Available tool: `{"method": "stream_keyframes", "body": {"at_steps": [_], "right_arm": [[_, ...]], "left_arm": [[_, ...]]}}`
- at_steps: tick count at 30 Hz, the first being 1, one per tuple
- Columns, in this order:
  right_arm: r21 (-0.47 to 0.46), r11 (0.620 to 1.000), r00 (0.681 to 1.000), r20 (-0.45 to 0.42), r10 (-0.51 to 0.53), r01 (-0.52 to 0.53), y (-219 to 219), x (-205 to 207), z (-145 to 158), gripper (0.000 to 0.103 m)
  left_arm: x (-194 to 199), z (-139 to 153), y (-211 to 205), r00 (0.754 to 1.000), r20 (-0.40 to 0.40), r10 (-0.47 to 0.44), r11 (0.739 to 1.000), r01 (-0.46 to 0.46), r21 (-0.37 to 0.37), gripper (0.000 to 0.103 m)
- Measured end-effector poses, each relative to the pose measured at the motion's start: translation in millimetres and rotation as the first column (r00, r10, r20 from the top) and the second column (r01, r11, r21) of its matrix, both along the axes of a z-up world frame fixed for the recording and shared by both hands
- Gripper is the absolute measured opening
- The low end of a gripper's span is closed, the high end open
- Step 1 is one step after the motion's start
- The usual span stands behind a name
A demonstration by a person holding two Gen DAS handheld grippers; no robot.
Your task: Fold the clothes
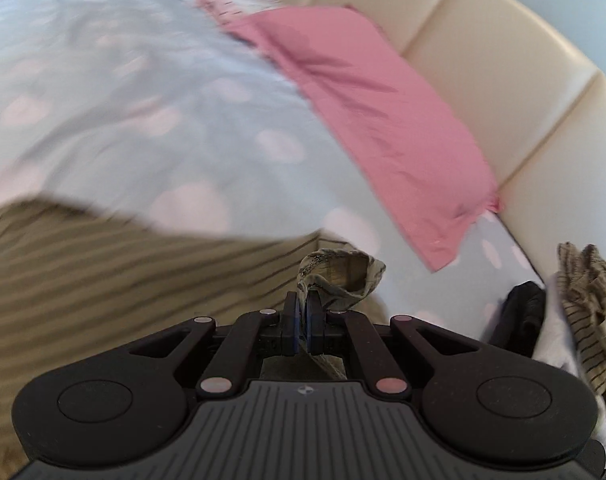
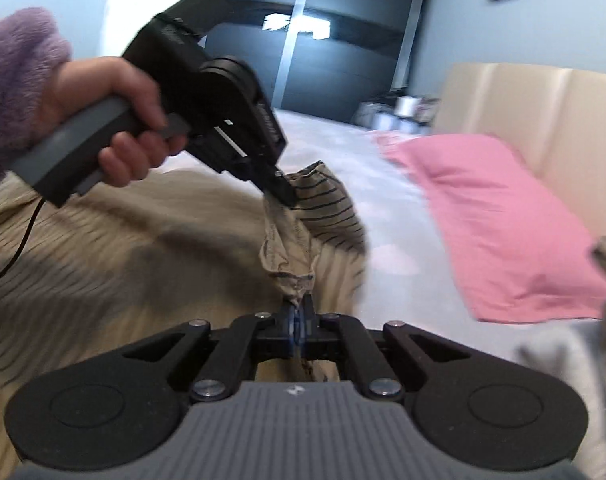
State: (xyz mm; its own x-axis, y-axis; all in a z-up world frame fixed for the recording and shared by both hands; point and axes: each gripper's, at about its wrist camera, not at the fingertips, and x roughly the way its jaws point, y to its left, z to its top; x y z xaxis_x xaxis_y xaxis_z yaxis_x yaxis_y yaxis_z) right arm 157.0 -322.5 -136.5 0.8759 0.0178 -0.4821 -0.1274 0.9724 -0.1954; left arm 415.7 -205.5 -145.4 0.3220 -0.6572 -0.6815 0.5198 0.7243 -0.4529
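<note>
Left gripper – right gripper | both pinching striped garment hem, jaws closed | keeping edge taut, level over bed

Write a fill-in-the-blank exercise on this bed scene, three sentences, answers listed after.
1. Both the left gripper and the right gripper are shut on the same beige ____ garment.
2. The pillow lying by the cream headboard is ____ in colour.
3. The hand holding the left gripper's handle comes out of a fluffy ____ sleeve.

Missing words: striped; pink; purple
</note>
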Motion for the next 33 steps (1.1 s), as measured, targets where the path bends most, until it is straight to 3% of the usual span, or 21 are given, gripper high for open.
{"method": "stream_keyframes", "body": {"at_steps": [4,7,9,11,12,16,17,18,20,23,25,28,30,32,33], "right_arm": [[-0.018,0.994,0.991,-0.079,0.109,-0.111,15.7,-3.2,-9.1,0.003],[-0.049,0.990,0.981,-0.146,0.125,-0.133,23.7,3.5,-20.2,0.003],[-0.053,0.990,0.976,-0.181,0.121,-0.133,25.4,7.3,-25.9,0.003],[-0.049,0.990,0.972,-0.200,0.120,-0.133,25.8,7.8,-28.0,0.003],[-0.050,0.990,0.972,-0.203,0.121,-0.134,26.4,8.6,-29.1,0.003],[-0.052,0.989,0.971,-0.206,0.125,-0.138,28.5,18.7,-35.5,0.003],[-0.050,0.989,0.971,-0.205,0.125,-0.137,28.3,22.8,-38.0,0.004],[-0.049,0.989,0.972,-0.202,0.124,-0.137,28.3,24.4,-39.1,0.004],[-0.048,0.990,0.975,-0.185,0.123,-0.134,28.8,24.2,-39.1,0.003],[-0.087,0.983,0.980,-0.135,0.148,-0.161,32.6,19.6,-35.9,0.003],[-0.147,0.972,0.976,-0.147,0.161,-0.183,38.3,18.1,-36.5,0.003],[-0.139,0.965,0.963,-0.188,0.195,-0.222,37.2,13.1,-37.0,0.008],[-0.124,0.961,0.952,-0.212,0.219,-0.249,35.7,9.1,-36.7,0.009],[-0.108,0.955,0.941,-0.236,0.244,-0.275,34.1,5.2,-36.4,0.016],[-0.086,0.955,0.936,-0.243,0.255,-0.283,30.2,1.5,-33.4,0.025]], "left_arm": [[-1.4,-7.8,22.6,0.999,-0.026,0.047,0.999,-0.046,0.028,0.002],[-7.7,5.2,29.6,0.998,0.050,0.044,0.997,-0.047,0.062,0.013],[-13.2,17.5,26.5,0.993,0.121,0.015,0.996,-0.025,0.083,0.035],[-17.7,28.2,20.5,0.983,0.185,-0.018,0.994,-0.002,0.105,0.049],[-17.6,30.9,15.0,0.978,0.207,-0.027,0.993,0.002,0.119,0.050],[-5.8,22.2,-10.2,0.979,0.196,-0.049,0.975,0.004,0.223,0.050],[-1.9,16.5,-15.0,0.981,0.184,-0.054,0.968,0.006,0.251,0.045],[1.7,11.2,-18.1,0.983,0.174,-0.055,0.962,0.005,0.274,0.023],[3.3,6.6,-13.4,0.984,0.172,-0.044,0.963,-0.003,0.268,0.005],[1.7,5.5,-3.8,0.982,0.184,-0.029,0.967,-0.020,0.256,0.003],[0.0,-0.2,-3.8,0.982,0.182,-0.043,0.951,-0.015,0.308,0.003],[1.2,-9.6,-2.2,0.981,0.190,-0.045,0.933,-0.027,0.360,0.004],[3.3,-7.1,4.1,0.981,0.195,-0.011,0.941,-0.055,0.334,0.018],[1.4,5.8,7.4,0.977,0.213,0.021,0.944,-0.090,0.318,0.024],[-0.6,12.9,7.6,0.974,0.226,0.031,0.942,-0.104,0.320,0.024]]}}
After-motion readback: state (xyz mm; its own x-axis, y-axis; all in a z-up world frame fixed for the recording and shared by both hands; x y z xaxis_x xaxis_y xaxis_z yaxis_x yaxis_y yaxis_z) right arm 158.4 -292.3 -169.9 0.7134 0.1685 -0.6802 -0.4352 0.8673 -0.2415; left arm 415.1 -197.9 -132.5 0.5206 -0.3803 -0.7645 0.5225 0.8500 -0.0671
